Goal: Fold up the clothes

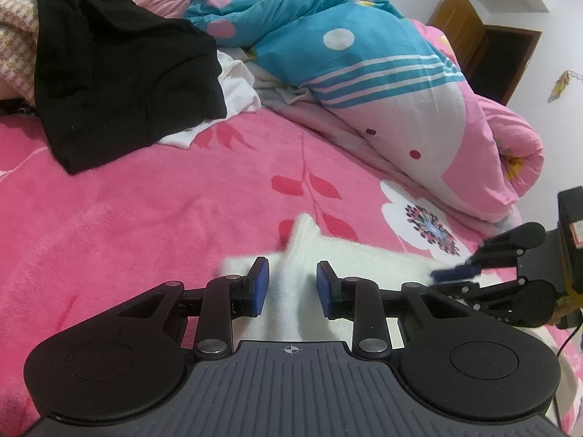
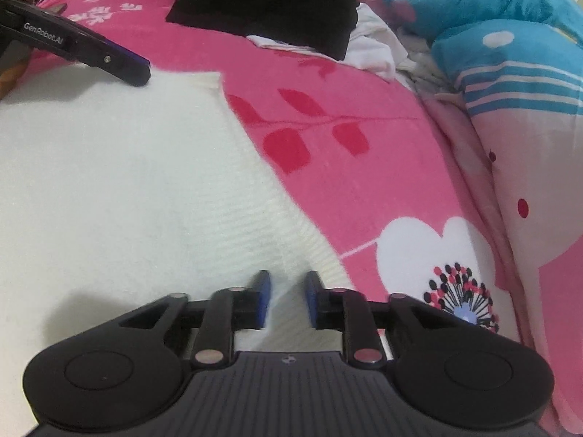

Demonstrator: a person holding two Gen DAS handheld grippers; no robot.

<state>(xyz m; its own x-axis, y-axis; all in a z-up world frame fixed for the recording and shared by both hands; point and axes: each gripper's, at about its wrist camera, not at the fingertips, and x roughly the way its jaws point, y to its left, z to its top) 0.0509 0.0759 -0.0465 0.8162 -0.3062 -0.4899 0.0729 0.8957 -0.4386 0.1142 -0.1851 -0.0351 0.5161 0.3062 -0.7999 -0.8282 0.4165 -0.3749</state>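
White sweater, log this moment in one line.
white sweater on pink blanket | right hand-held gripper pinching its edge | left hand-held gripper at far edge

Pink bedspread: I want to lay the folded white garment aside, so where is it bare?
Bare pink bedspread lies between the black garment and the white garment. Crowded toward the rolled quilt.

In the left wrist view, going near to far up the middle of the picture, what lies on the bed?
Left gripper straddling a raised fold of the white fuzzy knitted garment → pink fleece blanket with red leaf print → crumpled white cloth → rolled teal and pink patterned quilt.
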